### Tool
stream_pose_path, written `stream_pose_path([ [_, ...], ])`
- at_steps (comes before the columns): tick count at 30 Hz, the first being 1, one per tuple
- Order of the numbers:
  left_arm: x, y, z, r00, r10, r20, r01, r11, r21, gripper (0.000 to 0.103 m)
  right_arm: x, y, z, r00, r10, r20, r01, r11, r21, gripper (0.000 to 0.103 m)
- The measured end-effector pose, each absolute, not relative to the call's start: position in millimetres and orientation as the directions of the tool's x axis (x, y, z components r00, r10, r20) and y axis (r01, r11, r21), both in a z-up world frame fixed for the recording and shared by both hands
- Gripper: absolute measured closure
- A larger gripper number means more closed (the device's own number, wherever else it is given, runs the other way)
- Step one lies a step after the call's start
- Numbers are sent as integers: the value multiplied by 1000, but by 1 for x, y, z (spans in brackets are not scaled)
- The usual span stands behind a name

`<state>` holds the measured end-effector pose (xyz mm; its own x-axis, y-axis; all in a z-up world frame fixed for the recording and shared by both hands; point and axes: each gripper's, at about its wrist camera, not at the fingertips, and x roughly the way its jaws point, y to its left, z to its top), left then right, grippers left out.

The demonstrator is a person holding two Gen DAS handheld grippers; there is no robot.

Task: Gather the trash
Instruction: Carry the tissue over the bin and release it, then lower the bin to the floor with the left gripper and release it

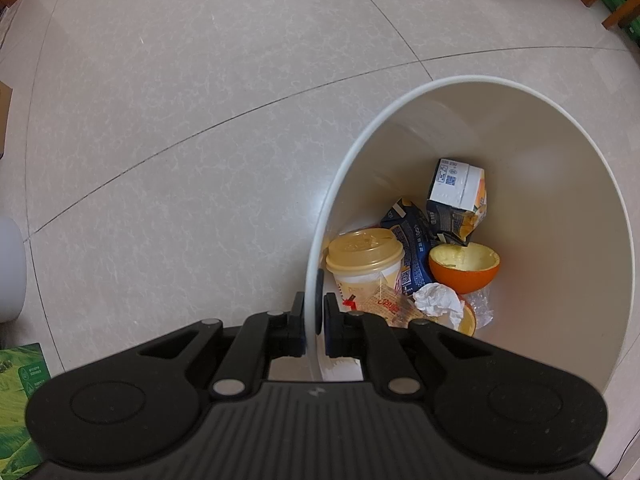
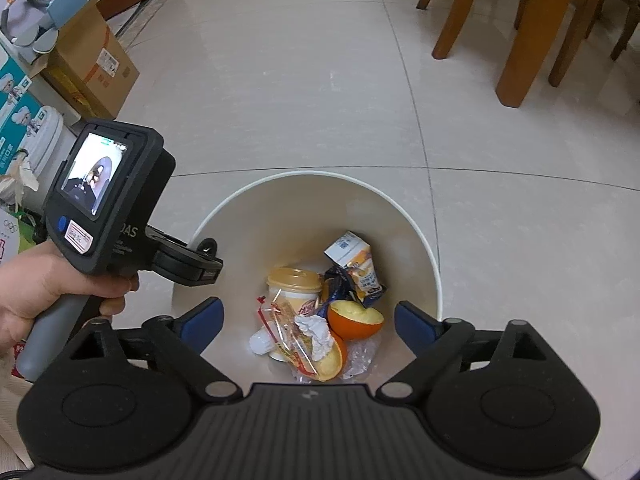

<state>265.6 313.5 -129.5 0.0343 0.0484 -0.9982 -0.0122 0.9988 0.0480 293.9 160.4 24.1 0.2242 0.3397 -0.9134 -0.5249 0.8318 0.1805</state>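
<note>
A white trash bin [image 1: 560, 128] [image 2: 400, 216] stands on the tiled floor. Inside lie a lidded paper cup [image 1: 366, 258] [image 2: 294, 282], a small drink carton [image 1: 458, 184] [image 2: 352, 254], a dark blue wrapper [image 1: 412, 240], orange peel halves [image 1: 466, 266] [image 2: 354, 320], a crumpled tissue [image 1: 436, 300] [image 2: 318, 332] and a clear snack wrapper [image 2: 284, 330]. My left gripper [image 1: 314, 320] is shut on the bin's near rim, one finger outside and one inside. Above the bin's opening my right gripper [image 2: 308, 320] hangs open and holds nothing. A hand [image 2: 44, 292] holds the left gripper's handle.
Wooden chair and table legs [image 2: 520, 40] stand at the far right. Cardboard boxes [image 2: 96, 64] and packaged goods line the left side. A green package [image 1: 18, 392] lies on the floor at lower left. Bare tile [image 1: 180, 100] stretches beyond the bin.
</note>
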Motion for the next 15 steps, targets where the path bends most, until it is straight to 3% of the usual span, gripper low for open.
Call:
stream_pose_path([
  [15,264,315,-126,44,27,-999,5,1000,27,96,273,146,14,230,282,-931,-431,888,162,6],
])
